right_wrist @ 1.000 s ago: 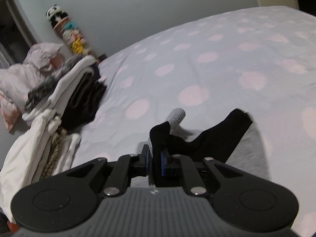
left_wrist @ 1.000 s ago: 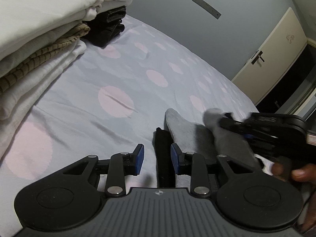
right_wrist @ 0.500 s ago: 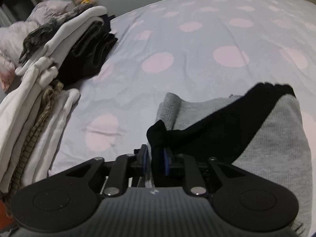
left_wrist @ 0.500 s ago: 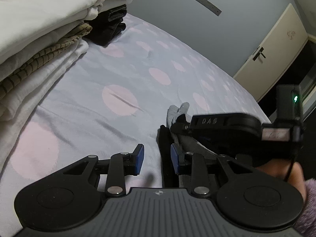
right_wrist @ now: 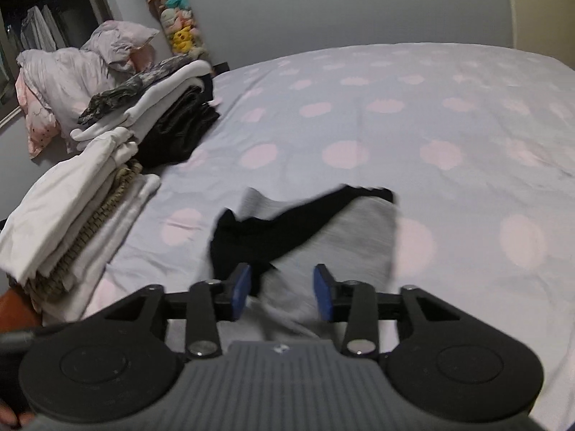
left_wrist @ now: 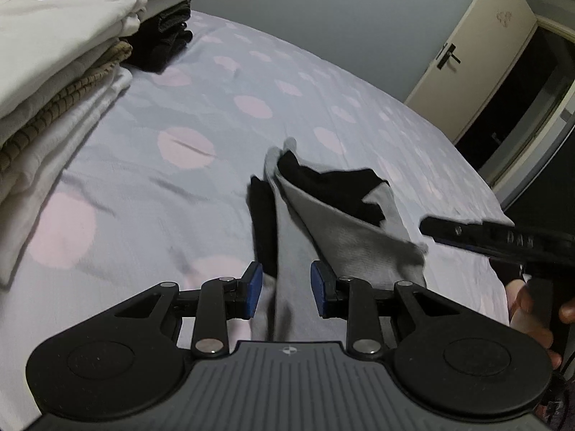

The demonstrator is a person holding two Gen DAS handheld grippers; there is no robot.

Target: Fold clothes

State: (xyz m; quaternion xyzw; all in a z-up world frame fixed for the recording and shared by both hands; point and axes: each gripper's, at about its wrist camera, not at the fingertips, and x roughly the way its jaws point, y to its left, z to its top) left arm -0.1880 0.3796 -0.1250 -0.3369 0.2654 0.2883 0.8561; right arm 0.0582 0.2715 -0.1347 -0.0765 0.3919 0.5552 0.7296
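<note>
A grey garment with black parts (left_wrist: 352, 230) lies loosely folded on the spotted bedsheet (left_wrist: 201, 82). My left gripper (left_wrist: 285, 289) is open, and a strip of the grey cloth runs between its blue pads (left_wrist: 252, 287) without being pinched. In the right wrist view the same garment (right_wrist: 345, 237) is blurred, with its black flap lying across the grey. My right gripper (right_wrist: 282, 291) is open just in front of the garment's near edge and holds nothing. From the left wrist view the right gripper (left_wrist: 436, 229) comes in from the right, held by a hand (left_wrist: 532, 305).
Stacks of folded white, striped and black clothes (right_wrist: 107, 179) stand along the bed's left side, with pillows (right_wrist: 72, 79) and plush toys (right_wrist: 172, 18) behind. A cream door (left_wrist: 478, 54) and a dark doorway are at the far right. Bare sheet lies beyond the garment.
My right gripper was shut on the garment's black part and has opened and let it go, drawing back. The garment now lies flatter. My left gripper stays open, a little wider.
</note>
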